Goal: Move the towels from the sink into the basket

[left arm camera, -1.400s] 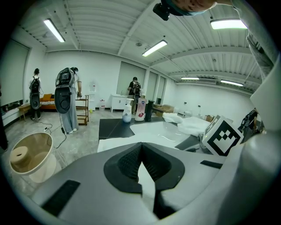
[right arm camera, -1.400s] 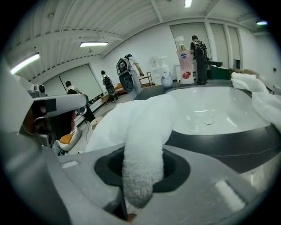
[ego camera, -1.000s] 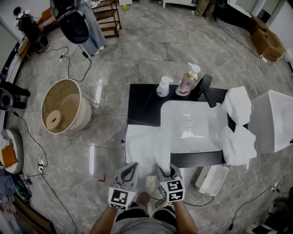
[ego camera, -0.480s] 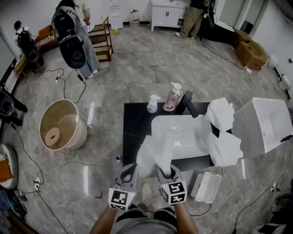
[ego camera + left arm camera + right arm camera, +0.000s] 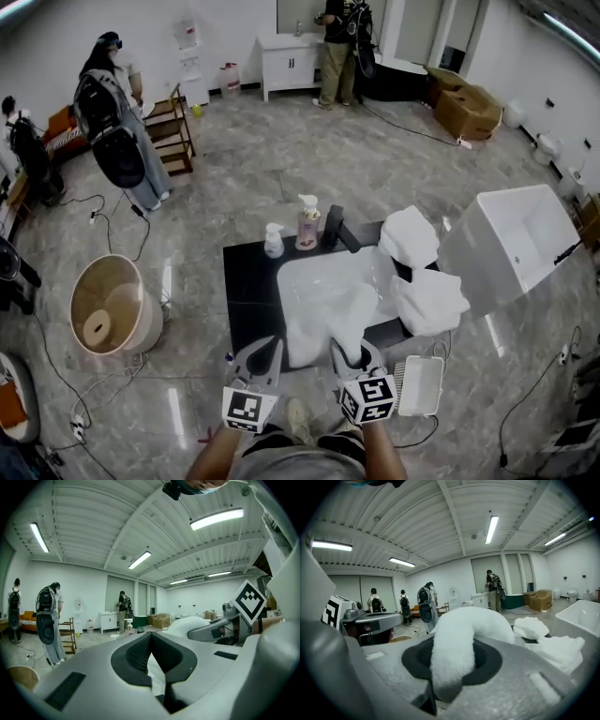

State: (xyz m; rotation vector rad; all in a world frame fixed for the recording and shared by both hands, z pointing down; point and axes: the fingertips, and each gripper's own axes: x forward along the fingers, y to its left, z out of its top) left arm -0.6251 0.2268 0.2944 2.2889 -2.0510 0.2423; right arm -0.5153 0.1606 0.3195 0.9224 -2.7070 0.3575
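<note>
Both claws hold one white towel above the near edge of the sink.

The right claw is clamped on a thick fold of the towel. The left claw is closed too, and appears to pinch a thin edge of the same cloth. Held at two points, the towel hangs spread just ahead of the claws instead of trailing over the sink and the black desk. Two more towels lie heaped on the desk, ahead and to the right of the right claw. The tan basket stands on the floor well to the left of the left claw, so the carry probably goes that way.
</note>
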